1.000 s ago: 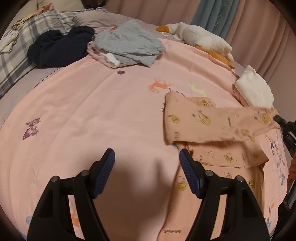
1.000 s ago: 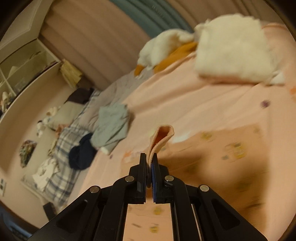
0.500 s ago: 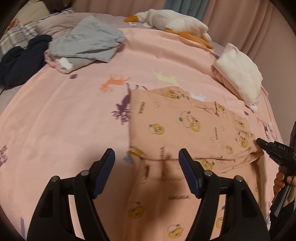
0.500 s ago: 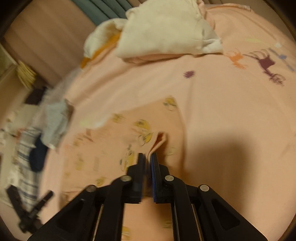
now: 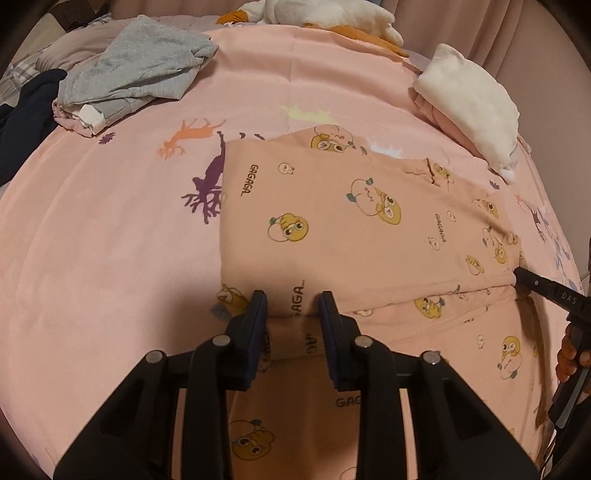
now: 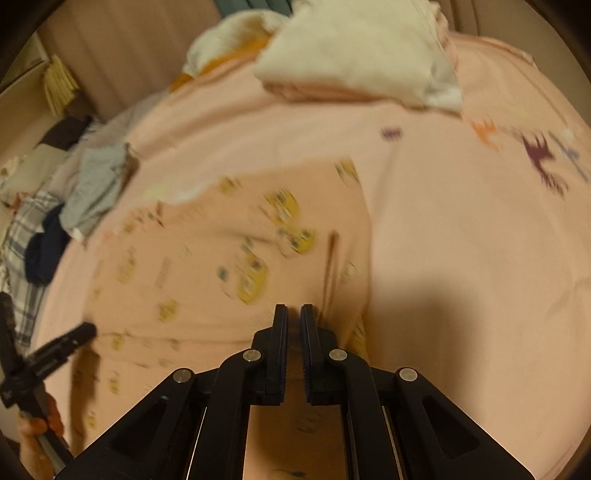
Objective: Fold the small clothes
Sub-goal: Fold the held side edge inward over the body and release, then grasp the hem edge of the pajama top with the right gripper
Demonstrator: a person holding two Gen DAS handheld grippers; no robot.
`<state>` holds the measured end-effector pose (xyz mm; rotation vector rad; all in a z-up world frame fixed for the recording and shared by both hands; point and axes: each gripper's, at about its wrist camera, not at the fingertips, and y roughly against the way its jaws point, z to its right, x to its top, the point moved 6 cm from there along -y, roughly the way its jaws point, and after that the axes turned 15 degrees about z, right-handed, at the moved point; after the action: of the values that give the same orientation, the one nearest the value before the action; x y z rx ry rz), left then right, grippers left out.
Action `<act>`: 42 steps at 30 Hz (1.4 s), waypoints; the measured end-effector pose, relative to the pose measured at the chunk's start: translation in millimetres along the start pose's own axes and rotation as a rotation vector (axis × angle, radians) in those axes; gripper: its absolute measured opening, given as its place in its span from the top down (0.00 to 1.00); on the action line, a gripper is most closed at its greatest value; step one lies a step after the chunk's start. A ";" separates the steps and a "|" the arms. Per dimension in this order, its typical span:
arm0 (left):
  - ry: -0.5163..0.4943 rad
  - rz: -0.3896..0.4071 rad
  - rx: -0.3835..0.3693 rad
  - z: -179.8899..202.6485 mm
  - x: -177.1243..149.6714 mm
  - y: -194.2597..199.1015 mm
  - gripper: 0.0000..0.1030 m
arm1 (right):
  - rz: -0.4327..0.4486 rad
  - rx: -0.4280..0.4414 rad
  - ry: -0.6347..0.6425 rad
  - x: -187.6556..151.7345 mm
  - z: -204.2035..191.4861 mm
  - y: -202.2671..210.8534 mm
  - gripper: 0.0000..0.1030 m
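Observation:
A peach garment (image 5: 354, 221) printed with yellow cartoon faces lies on the pink bedspread (image 5: 110, 240), its upper part folded down over the lower part. It also shows, blurred, in the right wrist view (image 6: 221, 258). My left gripper (image 5: 293, 306) is partly open, its jaws astride the folded edge near the garment's left side. My right gripper (image 6: 293, 317) sits at the fold's right end with a narrow gap between its jaws and no cloth between them. It shows at the right edge of the left wrist view (image 5: 517, 275).
A grey garment pile (image 5: 136, 74) and a dark navy one (image 5: 26, 114) lie at the back left. A folded white and pink stack (image 5: 472, 99) lies at the back right. A white and orange plush toy (image 5: 332, 14) lies by the curtain.
My right gripper carried the garment's upper edge down onto the lower part and let it go, jaws now slightly apart. My left gripper moved forward over the fold and narrowed its opening.

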<state>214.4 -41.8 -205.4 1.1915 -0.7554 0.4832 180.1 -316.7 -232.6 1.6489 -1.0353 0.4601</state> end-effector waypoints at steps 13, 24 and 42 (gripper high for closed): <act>0.107 0.026 -0.012 -25.0 -16.5 63.9 0.26 | 0.049 -0.018 0.079 -17.3 -18.3 60.6 0.56; 0.254 -0.041 -0.086 -44.3 -62.5 94.1 0.21 | 0.027 -0.059 0.060 -49.1 2.1 91.8 0.51; 0.223 -0.114 -0.299 -9.3 -107.0 118.1 0.44 | -0.130 0.297 -0.180 -117.4 3.9 128.6 0.50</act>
<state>63.4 9.6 -210.4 0.8798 -0.5422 0.3852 10.6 -278.7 -245.9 2.0400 -1.0191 0.3984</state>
